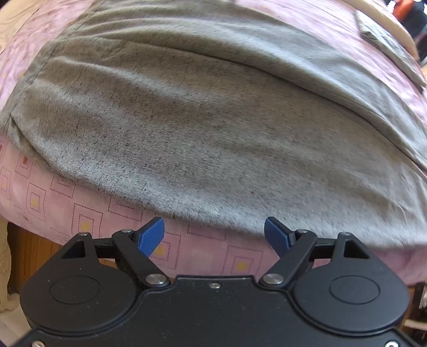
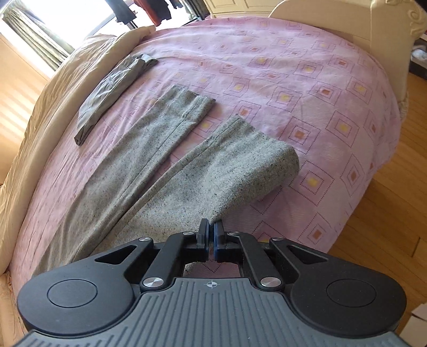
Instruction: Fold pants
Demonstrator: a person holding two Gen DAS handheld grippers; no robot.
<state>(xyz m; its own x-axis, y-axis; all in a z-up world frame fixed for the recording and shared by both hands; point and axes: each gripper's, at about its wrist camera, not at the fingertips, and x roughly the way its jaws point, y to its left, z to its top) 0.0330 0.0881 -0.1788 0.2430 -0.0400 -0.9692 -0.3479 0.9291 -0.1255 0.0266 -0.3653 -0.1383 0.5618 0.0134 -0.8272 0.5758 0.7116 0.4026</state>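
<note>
Grey speckled pants (image 2: 149,165) lie lengthwise on a pink patterned bed (image 2: 307,88), legs pointing away. My right gripper (image 2: 212,232) is shut on the near right edge of the pants and lifts it, so the right leg curls up in a fold (image 2: 267,165). In the left wrist view the pants (image 1: 213,120) fill the frame close up. My left gripper (image 1: 213,235) is open just short of their near edge, above the bed's side, holding nothing.
A folded darker grey garment (image 2: 112,88) lies beyond the pants at the left, also in the left wrist view (image 1: 387,40). A beige quilt (image 2: 48,112) runs along the bed's left side. Headboard (image 2: 347,21) at back; wooden floor (image 2: 395,213) at right.
</note>
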